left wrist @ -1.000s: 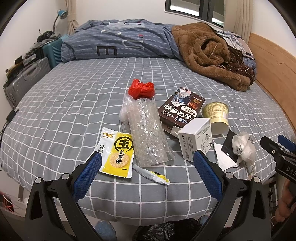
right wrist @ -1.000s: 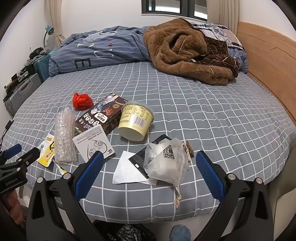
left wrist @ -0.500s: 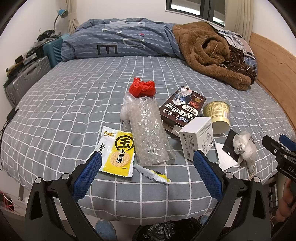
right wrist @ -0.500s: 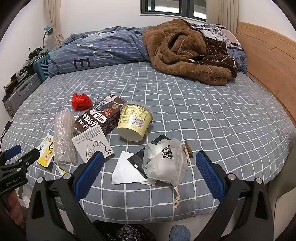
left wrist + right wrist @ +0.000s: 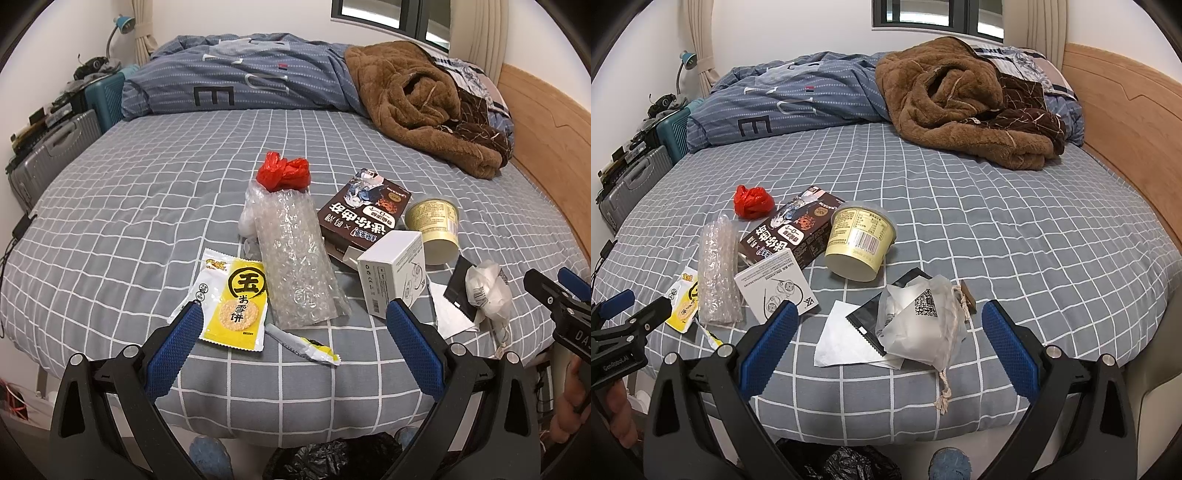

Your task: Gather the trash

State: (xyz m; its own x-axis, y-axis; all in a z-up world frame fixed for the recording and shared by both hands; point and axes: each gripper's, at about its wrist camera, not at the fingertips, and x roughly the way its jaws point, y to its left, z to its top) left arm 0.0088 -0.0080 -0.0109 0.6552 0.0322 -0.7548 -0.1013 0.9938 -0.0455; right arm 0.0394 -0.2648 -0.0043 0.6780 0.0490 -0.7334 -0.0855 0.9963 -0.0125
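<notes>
Trash lies on the grey checked bed point(image 5: 110, 221): a yellow snack wrapper point(image 5: 236, 304), a bubble-wrap sleeve point(image 5: 295, 258), a red plastic bag point(image 5: 284, 173), a dark snack box point(image 5: 364, 216), a white carton point(image 5: 393, 271), a yellow cup point(image 5: 858, 238), a white pouch point(image 5: 923, 321) on black and white wrappers. My left gripper point(image 5: 293, 345) hangs open at the bed's near edge, over a small torn wrapper point(image 5: 303, 345). My right gripper point(image 5: 886, 341) is open in front of the white pouch. Neither holds anything.
A black trash bag point(image 5: 325, 458) sits on the floor below the bed edge. A brown blanket point(image 5: 960, 103) and blue duvet point(image 5: 240, 74) lie at the far end. Suitcases point(image 5: 55, 147) stand left, a wooden headboard point(image 5: 1126, 122) right.
Both grippers have edged slightly forward toward the trash; both stay open. Nothing on the bed has moved.
</notes>
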